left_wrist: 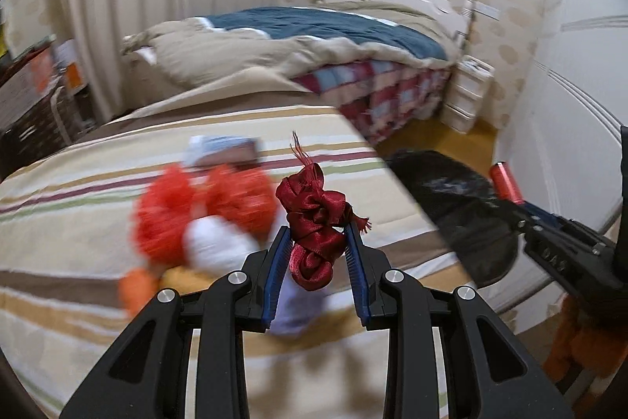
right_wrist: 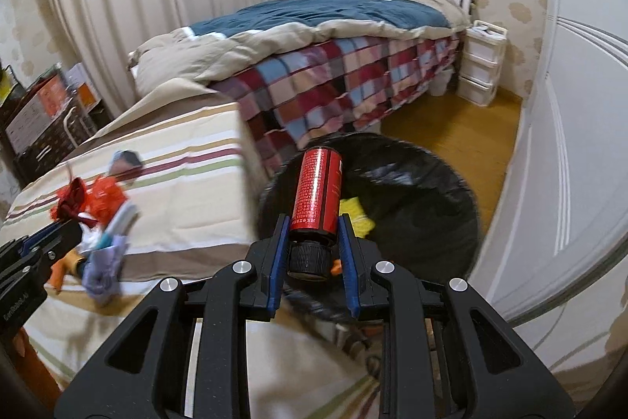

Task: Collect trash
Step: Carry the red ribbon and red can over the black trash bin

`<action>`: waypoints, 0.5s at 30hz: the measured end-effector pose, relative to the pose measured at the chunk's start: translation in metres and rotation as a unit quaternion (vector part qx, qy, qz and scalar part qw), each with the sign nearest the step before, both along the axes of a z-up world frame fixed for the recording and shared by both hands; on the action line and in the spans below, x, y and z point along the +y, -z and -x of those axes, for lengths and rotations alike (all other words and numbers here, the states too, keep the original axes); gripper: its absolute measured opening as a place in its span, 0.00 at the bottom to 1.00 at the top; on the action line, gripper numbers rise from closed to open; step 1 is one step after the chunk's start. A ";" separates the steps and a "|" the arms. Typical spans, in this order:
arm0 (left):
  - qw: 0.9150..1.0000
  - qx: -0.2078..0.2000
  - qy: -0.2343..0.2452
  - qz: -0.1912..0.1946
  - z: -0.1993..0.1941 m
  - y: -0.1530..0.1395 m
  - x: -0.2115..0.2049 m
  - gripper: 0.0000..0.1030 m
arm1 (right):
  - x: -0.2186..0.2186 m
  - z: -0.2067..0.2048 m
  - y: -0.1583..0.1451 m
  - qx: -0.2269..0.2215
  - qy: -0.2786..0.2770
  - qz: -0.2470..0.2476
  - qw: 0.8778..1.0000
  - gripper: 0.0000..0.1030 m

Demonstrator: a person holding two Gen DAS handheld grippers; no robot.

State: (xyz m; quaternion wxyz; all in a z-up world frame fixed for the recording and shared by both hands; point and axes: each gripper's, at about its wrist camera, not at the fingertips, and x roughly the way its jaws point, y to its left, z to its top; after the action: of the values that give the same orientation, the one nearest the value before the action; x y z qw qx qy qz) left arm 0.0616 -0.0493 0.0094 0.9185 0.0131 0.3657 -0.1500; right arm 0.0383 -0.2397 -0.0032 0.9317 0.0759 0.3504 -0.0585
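My left gripper (left_wrist: 318, 234) is shut on a crumpled dark red ribbon (left_wrist: 314, 222), held above a striped bedspread (left_wrist: 98, 222). My right gripper (right_wrist: 314, 226) is shut on a red bottle (right_wrist: 317, 193) with a black cap, its base pointing away from me over the rim of a bin lined with a black bag (right_wrist: 412, 207). A yellow scrap (right_wrist: 355, 214) lies inside the bin. In the left wrist view the bin (left_wrist: 463, 207) sits to the right, with the right gripper (left_wrist: 506, 199) and the bottle (left_wrist: 506, 181) beside it. The left gripper (right_wrist: 64, 220) shows at the left edge of the right wrist view.
A blurred pile of orange, white and lilac scraps (left_wrist: 196, 222) lies on the striped bedspread. Behind is a bed with a blue and beige quilt (right_wrist: 333, 18) and checked blanket (right_wrist: 333, 93). White drawers (right_wrist: 481, 65) stand by the white wardrobe door (right_wrist: 569, 144). Shelves (right_wrist: 35, 120) are at left.
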 end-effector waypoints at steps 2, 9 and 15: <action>1.000 0.003 0.015 0.000 -0.008 0.001 -0.020 0.30 | -0.010 -0.003 0.002 0.000 0.006 0.000 1.000 0.23; 0.999 0.014 0.042 -0.023 -0.034 0.017 -0.079 0.30 | -0.046 -0.017 0.011 0.006 0.023 -0.007 1.000 0.23; 0.997 0.026 0.057 -0.041 -0.049 0.032 -0.115 0.30 | -0.067 -0.029 0.025 0.016 0.035 -0.016 0.999 0.23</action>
State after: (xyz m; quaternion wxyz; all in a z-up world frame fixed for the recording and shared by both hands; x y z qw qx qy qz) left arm 0.1107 -0.1640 -0.0222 0.8973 0.0676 0.3940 -0.1870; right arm 0.0670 -0.3066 -0.0283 0.9220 0.1021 0.3631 -0.0872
